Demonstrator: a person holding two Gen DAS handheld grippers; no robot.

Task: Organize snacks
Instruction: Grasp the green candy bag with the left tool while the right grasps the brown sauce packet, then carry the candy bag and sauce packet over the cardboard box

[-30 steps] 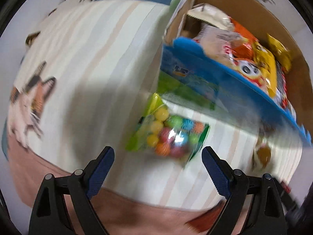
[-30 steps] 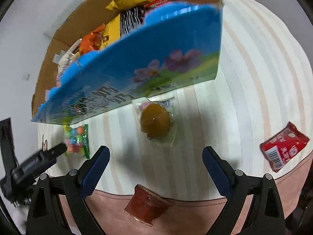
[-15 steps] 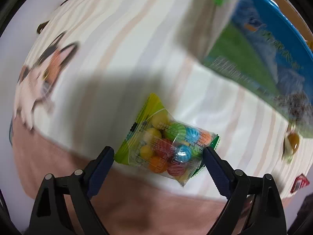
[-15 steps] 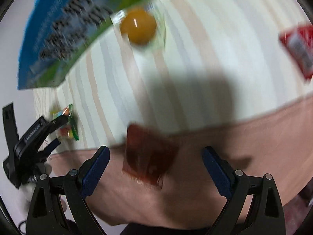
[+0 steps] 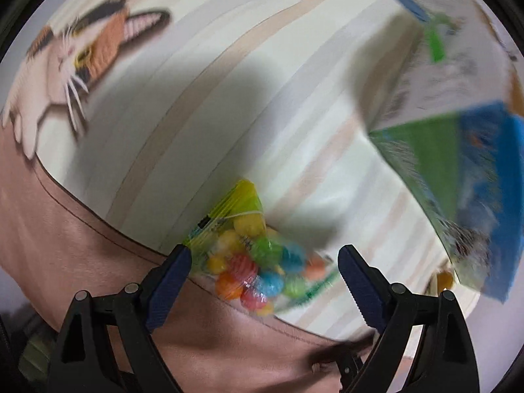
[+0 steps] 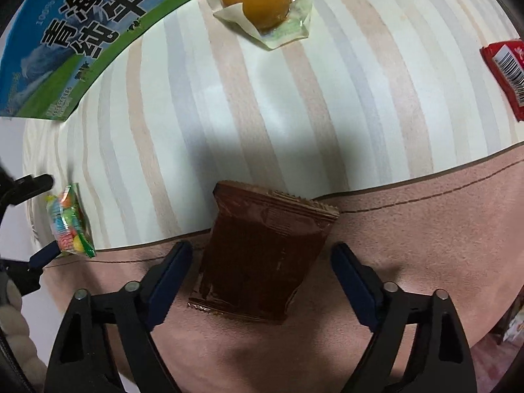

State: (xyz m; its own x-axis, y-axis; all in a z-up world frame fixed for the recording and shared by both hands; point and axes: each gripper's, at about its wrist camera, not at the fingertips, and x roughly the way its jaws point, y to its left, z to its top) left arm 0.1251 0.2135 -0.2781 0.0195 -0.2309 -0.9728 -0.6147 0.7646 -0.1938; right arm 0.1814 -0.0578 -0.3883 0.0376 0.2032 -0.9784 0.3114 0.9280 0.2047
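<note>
While R gripper [image 6: 262, 262] closes, brown pkt [image 6: 262, 255] between.

My matt black plastic arms frame a glossy brown foil packet [image 6: 262, 255]. It lies on soft striped cloth [image 6: 294, 114]. The candy bag [image 5: 252, 258] is shiny clear film.

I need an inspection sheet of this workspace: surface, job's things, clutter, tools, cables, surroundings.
Surface: striped cloth with pink border, cat print.
Job's things: candy bag, brown packet, orange jelly, red packet, blue-green box.
Clutter: nothing seen.
Tools: left tool open around candy bag; right tool closing around brown packet, pads not yet touching.
Cables: nothing seen.
Surroundings: too blurred to tell.
</note>
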